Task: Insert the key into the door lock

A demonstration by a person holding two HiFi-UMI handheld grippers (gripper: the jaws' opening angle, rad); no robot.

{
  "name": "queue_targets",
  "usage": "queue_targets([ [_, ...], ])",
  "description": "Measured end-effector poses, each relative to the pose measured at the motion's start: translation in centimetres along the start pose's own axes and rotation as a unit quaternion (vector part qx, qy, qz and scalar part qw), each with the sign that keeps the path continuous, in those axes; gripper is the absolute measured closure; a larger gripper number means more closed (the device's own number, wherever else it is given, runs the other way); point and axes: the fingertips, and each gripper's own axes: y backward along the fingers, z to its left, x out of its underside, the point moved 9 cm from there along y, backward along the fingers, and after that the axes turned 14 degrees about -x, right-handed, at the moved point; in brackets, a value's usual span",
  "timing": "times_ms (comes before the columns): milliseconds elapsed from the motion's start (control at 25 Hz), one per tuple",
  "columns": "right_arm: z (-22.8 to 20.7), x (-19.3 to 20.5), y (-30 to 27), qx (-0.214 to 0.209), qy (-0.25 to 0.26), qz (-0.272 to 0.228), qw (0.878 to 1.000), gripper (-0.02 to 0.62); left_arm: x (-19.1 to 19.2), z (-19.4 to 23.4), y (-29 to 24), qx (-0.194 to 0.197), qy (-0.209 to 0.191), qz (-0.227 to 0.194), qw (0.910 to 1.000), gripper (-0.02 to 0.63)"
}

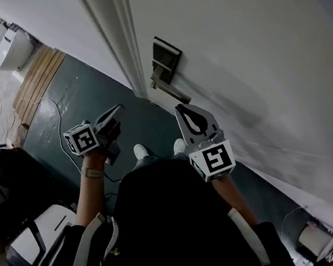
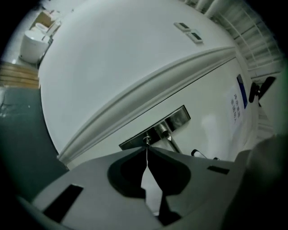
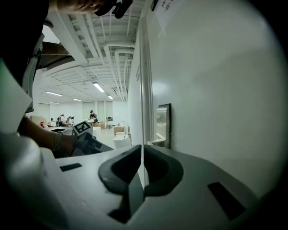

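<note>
L gripper [image 2: 146,148] pinches thin key [image 2: 146,139], frame centre, near lock plate [image 2: 180,117]. R gripper [image 3: 142,148] closed, empty. Risk: pinch is slight (tips only), so key may twist and miss.

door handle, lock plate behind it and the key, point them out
door handle [image 1: 172,91]: head view, middle of the lever
lock plate [image 1: 166,57]: head view, upper part of its face
key [image 2: 146,140]: left gripper view, tip past the jaws
</note>
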Motion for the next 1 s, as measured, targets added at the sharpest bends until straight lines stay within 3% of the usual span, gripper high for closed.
queue_targets([
  [160,0.9,-0.2,-2.0,-0.046,0.010,0.000,0.999,0.568,0.3,-0.1,3.3,-0.047,-0.050,-0.056,0.9961,0.597],
  [360,3.1,-1.5,-4.6,-0.113,0.031,0.003,0.993,0.568,0.4,-1.4,8.9,-0.127,-0.117,-0.116,0.9782,0.597],
  [720,6.9,-2.9,-8.9,-0.212,0.058,0.006,0.976,0.568,1.3,-3.1,16.9,-0.261,-0.189,-0.225,0.9196,0.595],
  [920,8.7,-3.6,-10.8,-0.255,0.072,0.010,0.964,0.568,2.0,-4.5,19.6,-0.319,-0.226,-0.240,0.8885,0.595],
  [1000,9.2,-3.8,-11.4,-0.268,0.074,0.012,0.961,0.568,2.5,-4.5,20.2,-0.331,-0.235,-0.244,0.8808,0.595],
])
